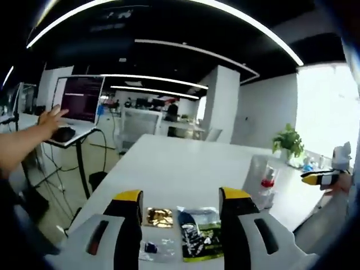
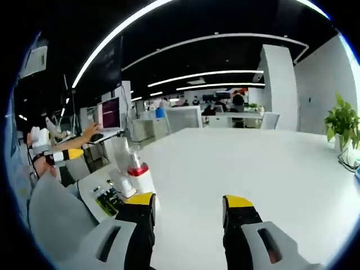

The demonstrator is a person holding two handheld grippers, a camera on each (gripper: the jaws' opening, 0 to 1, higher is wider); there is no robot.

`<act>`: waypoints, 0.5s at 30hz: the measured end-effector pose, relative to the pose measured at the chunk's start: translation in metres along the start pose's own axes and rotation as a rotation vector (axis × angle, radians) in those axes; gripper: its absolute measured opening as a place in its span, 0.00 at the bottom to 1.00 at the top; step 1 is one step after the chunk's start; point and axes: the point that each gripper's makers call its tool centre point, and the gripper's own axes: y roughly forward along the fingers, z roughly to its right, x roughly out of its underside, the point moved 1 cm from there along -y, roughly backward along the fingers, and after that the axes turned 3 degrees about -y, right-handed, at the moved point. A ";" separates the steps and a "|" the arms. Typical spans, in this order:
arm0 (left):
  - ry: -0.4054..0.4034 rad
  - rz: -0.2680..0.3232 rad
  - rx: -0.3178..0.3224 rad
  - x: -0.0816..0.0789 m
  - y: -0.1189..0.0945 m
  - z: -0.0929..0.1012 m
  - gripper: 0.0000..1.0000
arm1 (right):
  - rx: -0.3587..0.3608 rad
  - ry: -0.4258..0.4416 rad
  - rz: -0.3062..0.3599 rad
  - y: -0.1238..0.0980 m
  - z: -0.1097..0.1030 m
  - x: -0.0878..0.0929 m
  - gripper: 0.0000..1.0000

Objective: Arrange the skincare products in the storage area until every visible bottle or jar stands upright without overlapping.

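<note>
Both our left claw (image 1: pixel 180 216) and right claw (image 2: pixel 188 219) hang released, grasping nothing. The red-capped bottle (image 2: pixel 138 174) stands near the surface (image 2: pixel 236 163) edge; we judge a careless nudge could topple it.

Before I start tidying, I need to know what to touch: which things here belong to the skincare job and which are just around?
Job things:
red-capped bottle
clear container
gold sachet
green packet

Just around:
laptop
potted plant

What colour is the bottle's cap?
Red; the bottle shows best in the right gripper view.
</note>
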 end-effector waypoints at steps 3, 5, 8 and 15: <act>0.016 0.003 -0.014 0.004 -0.001 -0.003 0.48 | 0.008 -0.021 -0.038 0.002 0.002 0.003 0.42; 0.052 -0.053 -0.020 0.013 -0.001 -0.004 0.49 | -0.007 0.001 -0.041 0.003 0.002 0.005 0.43; 0.073 -0.058 -0.012 0.012 0.000 0.000 0.46 | -0.027 -0.004 -0.082 0.004 0.000 0.012 0.43; 0.081 -0.079 -0.013 0.016 0.000 -0.005 0.49 | -0.043 0.005 -0.091 0.002 0.005 0.017 0.45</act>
